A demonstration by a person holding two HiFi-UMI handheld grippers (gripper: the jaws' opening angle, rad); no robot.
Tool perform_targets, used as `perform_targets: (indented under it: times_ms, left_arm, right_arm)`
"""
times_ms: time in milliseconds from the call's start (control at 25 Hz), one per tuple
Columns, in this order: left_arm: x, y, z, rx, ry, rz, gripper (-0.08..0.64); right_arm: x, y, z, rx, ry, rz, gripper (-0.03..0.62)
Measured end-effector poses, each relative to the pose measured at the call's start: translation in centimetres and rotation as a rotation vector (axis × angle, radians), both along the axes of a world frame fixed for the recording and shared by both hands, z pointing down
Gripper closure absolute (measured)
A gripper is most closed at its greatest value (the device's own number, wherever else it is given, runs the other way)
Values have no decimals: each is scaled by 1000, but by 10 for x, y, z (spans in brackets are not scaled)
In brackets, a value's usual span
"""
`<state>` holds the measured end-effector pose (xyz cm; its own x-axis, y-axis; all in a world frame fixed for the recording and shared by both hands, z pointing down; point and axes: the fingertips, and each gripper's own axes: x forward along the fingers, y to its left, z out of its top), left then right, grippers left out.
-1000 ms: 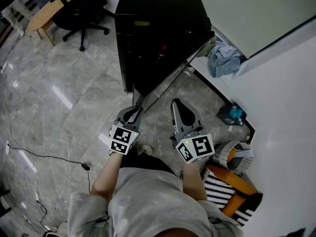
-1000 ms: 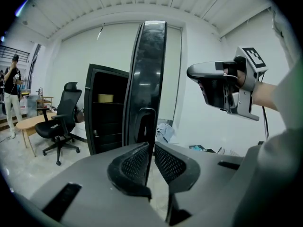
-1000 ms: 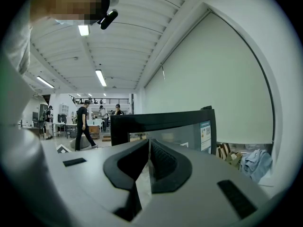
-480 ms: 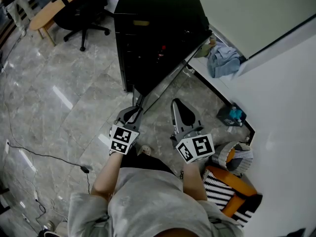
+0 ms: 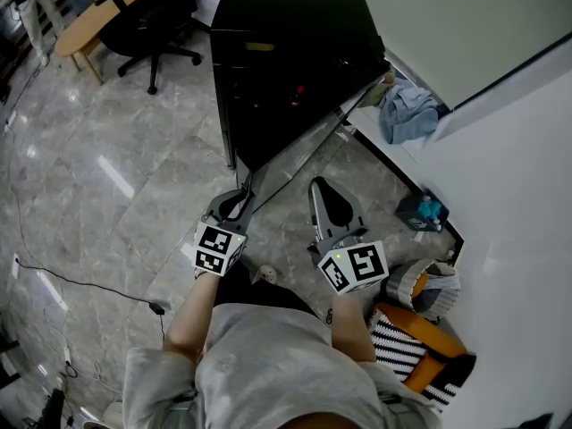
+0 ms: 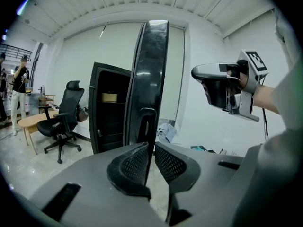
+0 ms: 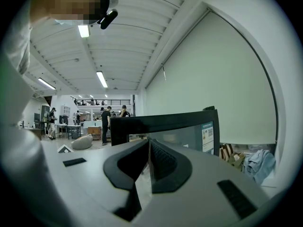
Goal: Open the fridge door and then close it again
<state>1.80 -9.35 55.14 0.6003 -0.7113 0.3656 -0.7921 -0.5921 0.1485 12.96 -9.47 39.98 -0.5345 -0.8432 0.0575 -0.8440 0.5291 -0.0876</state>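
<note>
Black door [image 6: 150, 79] stands open off the fridge [image 5: 295, 25], left tongs [image 6: 151, 150] pinching its thin edge, right tongs [image 7: 148, 145] pressed together, empty; slick edge could slip free mid-swing and slam

Left tool [image 6: 151, 148] sits low in the middle, its mesh pads closed on the thin edge of the fridge door [image 6: 152, 65]; the door stands tall and edge-on, dead ahead; there's the handle recess [image 6: 146, 124] just above the pads; behind it to the left is the fridge [image 6: 105, 126], wide open and dark inside, a pale box [image 6: 110, 97] on an upper shelf; an office chair [image 6: 61, 122] further left on the glossy floor; the right tool [image 6: 198, 72] is up at the right, held level, clear of the door; blue cloth [image 6: 165, 130] beyond.
</note>
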Motion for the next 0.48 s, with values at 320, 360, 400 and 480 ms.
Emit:
perform_targets:
  times_ms: [320,360,400,480]
  left_arm:
    - [-25,-28,0,-6,-4,-32,512]
    - [-28,-32,0,-7,-5,-36,511]
    - [-31,-36,0,-7,-7,-39,511]
    - [-38,-46,0,-4,-10,-42,508]
  right_arm:
    - [-10,-18,3,-12,-2,6,566]
    - [-10,-20,4,-14,-3,9,566]
    - [-11,-23,5,-15,-3,10,566]
    - [-14,-29,5,-17,-2,12,566]
